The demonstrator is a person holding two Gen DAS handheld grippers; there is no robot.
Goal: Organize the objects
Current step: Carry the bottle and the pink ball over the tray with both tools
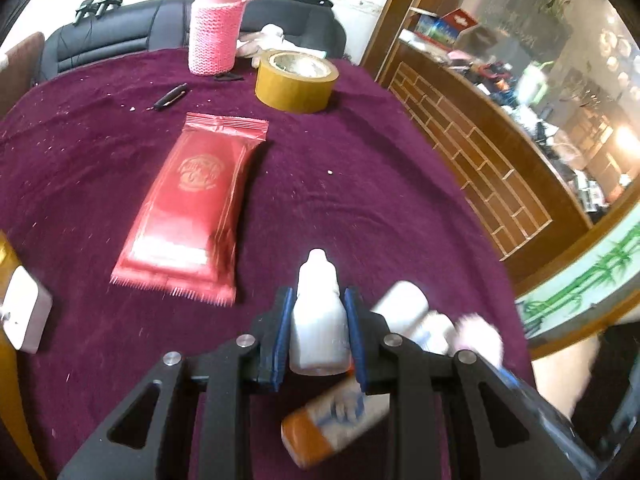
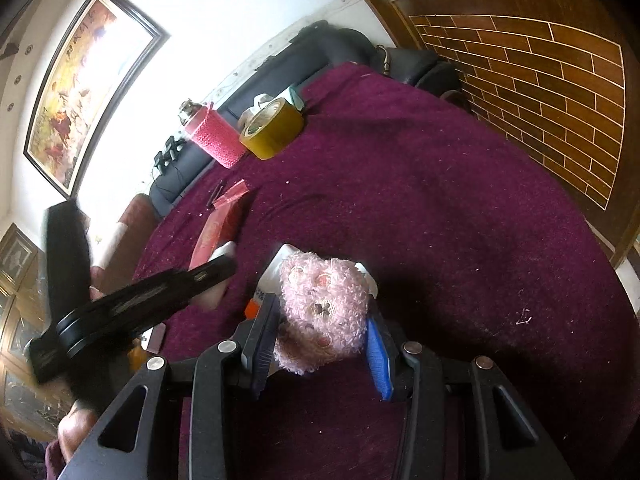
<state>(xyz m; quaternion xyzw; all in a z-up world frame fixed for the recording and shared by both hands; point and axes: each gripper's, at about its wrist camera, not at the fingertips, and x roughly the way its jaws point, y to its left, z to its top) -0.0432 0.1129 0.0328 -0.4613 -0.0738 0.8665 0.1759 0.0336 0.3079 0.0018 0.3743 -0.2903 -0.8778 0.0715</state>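
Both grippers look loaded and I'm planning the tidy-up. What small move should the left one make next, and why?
Probably carry the dropper bottle toward the bare cloth right of the red packet and set it down upright. The left gripper is shut on it, while the right gripper holds the pink plush close by, over the other bottles.

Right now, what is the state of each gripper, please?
Left gripper: closed on the small white plastic dropper bottle.
Right gripper: closed on the pink fluffy plush bear.
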